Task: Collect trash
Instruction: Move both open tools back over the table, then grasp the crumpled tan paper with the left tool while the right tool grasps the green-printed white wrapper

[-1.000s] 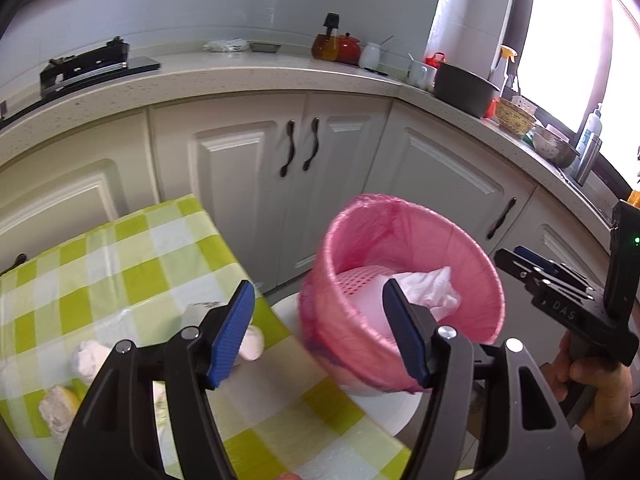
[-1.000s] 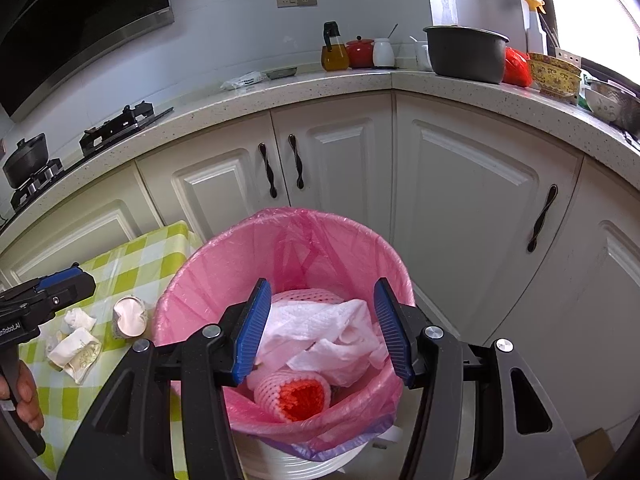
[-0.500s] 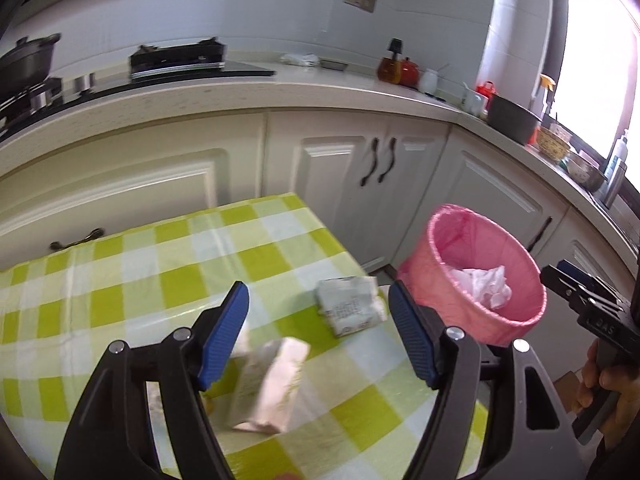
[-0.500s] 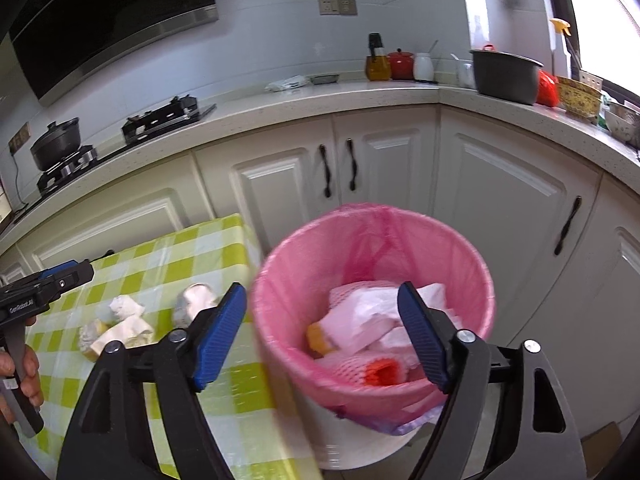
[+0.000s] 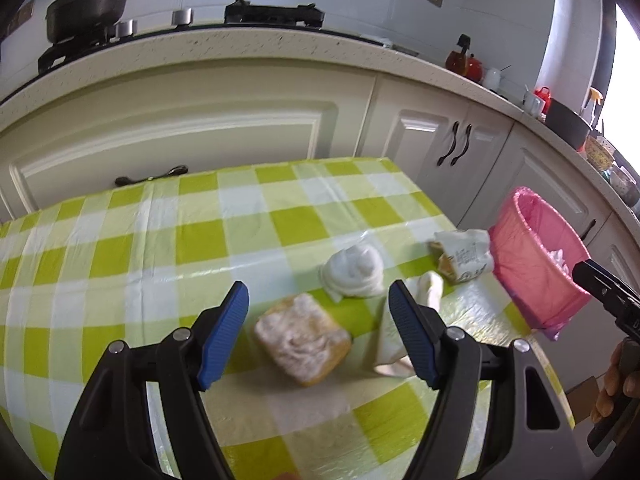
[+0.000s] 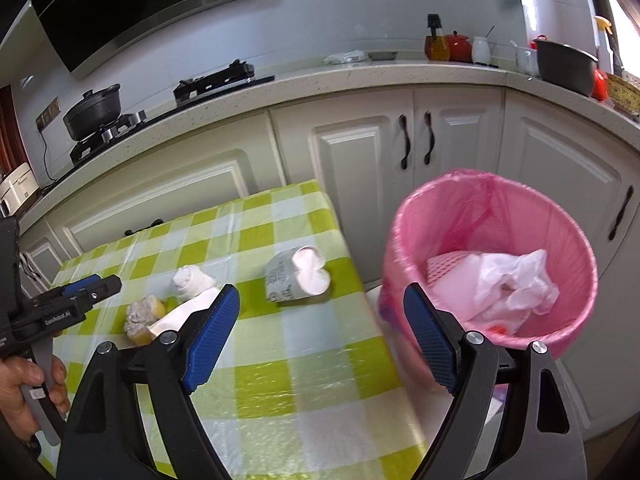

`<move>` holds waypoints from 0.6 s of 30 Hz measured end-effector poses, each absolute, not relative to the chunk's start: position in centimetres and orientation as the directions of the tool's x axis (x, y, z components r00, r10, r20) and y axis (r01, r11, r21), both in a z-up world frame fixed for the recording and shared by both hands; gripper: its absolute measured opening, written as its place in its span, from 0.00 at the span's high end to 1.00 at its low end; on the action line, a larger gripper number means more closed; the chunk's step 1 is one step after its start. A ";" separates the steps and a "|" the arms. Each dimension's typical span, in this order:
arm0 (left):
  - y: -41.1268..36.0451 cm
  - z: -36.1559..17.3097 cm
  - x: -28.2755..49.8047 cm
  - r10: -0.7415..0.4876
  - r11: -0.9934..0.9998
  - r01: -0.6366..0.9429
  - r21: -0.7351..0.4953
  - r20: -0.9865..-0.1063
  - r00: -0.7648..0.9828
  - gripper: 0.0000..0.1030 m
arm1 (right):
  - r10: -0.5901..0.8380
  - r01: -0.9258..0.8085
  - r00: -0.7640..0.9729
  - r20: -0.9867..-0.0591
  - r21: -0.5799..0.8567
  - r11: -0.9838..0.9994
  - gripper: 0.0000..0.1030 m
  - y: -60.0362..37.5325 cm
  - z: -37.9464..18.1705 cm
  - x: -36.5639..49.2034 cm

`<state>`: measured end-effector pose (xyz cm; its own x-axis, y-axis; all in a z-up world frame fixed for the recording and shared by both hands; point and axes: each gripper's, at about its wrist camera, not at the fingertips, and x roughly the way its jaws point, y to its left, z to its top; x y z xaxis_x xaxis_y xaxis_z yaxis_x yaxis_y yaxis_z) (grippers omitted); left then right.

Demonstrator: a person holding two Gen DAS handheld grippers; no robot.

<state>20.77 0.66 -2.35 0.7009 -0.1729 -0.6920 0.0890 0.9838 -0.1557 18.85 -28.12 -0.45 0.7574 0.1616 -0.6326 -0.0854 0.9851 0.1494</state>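
On the green-checked table (image 5: 160, 240) lie a yellow sponge-like lump (image 5: 302, 338), a white tissue wad (image 5: 352, 274), a white paper piece (image 5: 430, 288) and a crushed grey carton (image 5: 464, 254). My left gripper (image 5: 318, 336) hovers open over the lump without touching it. My right gripper (image 6: 320, 340) is above the table's right edge (image 6: 300, 380). Its jaws are opening and nothing is between them. The carton (image 6: 298, 276) lies just ahead of it. The pink-lined bin (image 6: 492, 264), partly filled with white plastic and wrappers, stands on the floor to the right.
White cabinets with dark handles (image 6: 416, 140) run behind the table and bin. A counter with a stove and black pot (image 5: 88, 8) stands above them. A hand (image 6: 28, 392) holds the left gripper (image 6: 80, 296) at that view's left edge.
Both views have swung left from the bin toward the table. The left gripper now hangs over the trash pieces. The right jaws have spread wider.
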 end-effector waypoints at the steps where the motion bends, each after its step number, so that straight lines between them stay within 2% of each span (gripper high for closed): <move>1: 0.9 -2.8 20.7 -0.171 0.984 0.085 -0.156 -0.697 0.697 0.32 | 0.169 -0.091 0.752 -0.638 0.154 0.984 0.22 -27.6 -0.7 18.9; 16: 0.9 -7.7 22.1 -0.167 0.985 0.066 -0.160 -0.775 0.609 0.34 | 0.226 -0.134 0.702 -0.675 0.186 0.973 0.22 -23.1 -2.1 20.2; 17: 0.9 -7.9 22.1 -0.169 0.985 0.068 -0.160 -0.777 0.606 0.37 | 0.229 -0.137 0.700 -0.677 0.187 0.973 0.22 -22.9 -2.1 20.3; 18: 0.7 -8.1 22.2 -0.166 0.985 0.073 -0.153 -0.783 0.599 0.46 | 0.230 -0.138 0.698 -0.678 0.187 0.972 0.22 -22.7 -2.1 20.4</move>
